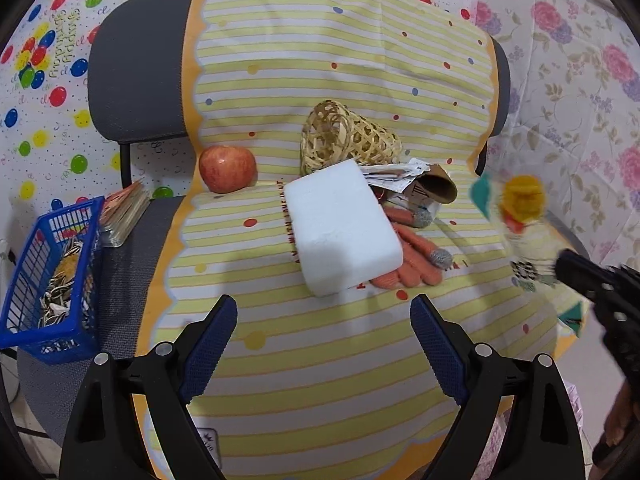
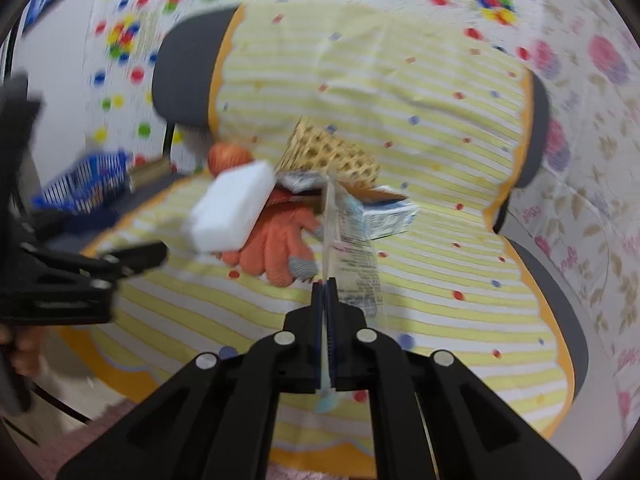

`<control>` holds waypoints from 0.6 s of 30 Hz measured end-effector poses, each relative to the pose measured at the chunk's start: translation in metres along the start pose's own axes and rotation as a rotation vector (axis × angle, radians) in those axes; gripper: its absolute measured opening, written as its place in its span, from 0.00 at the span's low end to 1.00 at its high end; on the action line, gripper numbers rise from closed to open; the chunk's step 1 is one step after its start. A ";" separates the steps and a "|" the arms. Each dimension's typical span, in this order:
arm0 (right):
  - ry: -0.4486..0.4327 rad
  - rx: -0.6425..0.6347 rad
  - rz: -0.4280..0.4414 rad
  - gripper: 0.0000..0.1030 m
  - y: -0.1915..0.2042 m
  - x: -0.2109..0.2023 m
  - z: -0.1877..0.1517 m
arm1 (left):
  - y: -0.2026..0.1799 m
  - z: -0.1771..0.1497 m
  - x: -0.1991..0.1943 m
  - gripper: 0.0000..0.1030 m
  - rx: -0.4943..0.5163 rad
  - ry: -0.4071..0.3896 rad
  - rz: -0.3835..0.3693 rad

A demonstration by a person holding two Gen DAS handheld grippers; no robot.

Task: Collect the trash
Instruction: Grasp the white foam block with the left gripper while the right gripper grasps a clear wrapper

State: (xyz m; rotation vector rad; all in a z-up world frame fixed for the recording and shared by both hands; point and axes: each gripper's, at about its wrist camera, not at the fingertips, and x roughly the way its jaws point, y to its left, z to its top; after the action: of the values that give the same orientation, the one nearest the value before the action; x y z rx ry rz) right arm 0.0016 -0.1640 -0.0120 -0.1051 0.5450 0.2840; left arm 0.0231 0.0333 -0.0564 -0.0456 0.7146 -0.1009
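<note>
In the right wrist view my right gripper point(image 2: 325, 286) is shut on a thin printed plastic wrapper point(image 2: 354, 252), which stands on edge and sticks up past the fingertips. In the left wrist view the same wrapper point(image 1: 524, 216) is a blur at the right, lifted off the seat and held by the right gripper point(image 1: 564, 268). My left gripper point(image 1: 323, 312) hangs open over the striped cloth, just short of a white foam block point(image 1: 344, 228). Crumpled paper and cardboard point(image 1: 412, 184) lie behind the block. A small carton point(image 2: 388, 216) lies beyond the wrapper.
A chair seat under a yellow-striped cloth point(image 1: 320, 360) holds an apple point(image 1: 227, 168), a tipped woven basket point(image 1: 348, 140) and an orange glove point(image 1: 412, 256). A blue basket point(image 1: 24, 280) with seed shells and a stack of cards point(image 1: 124, 212) sit at the left edge.
</note>
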 end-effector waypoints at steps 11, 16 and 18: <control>-0.064 0.181 -0.008 0.02 -0.052 -0.037 -0.009 | -0.005 0.028 0.033 0.85 -0.139 0.040 -0.015; -0.062 0.182 -0.015 0.02 -0.056 -0.033 -0.012 | -0.002 0.035 0.053 0.85 -0.217 0.075 -0.036; -0.057 0.183 -0.010 0.02 -0.055 -0.031 -0.013 | 0.003 0.036 0.063 0.84 -0.264 0.098 -0.052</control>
State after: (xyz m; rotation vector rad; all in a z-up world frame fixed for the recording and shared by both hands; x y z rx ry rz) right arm -0.0138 -0.2263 -0.0055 0.0772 0.5109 0.2261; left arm 0.0941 0.0299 -0.0701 -0.3134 0.8212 -0.0582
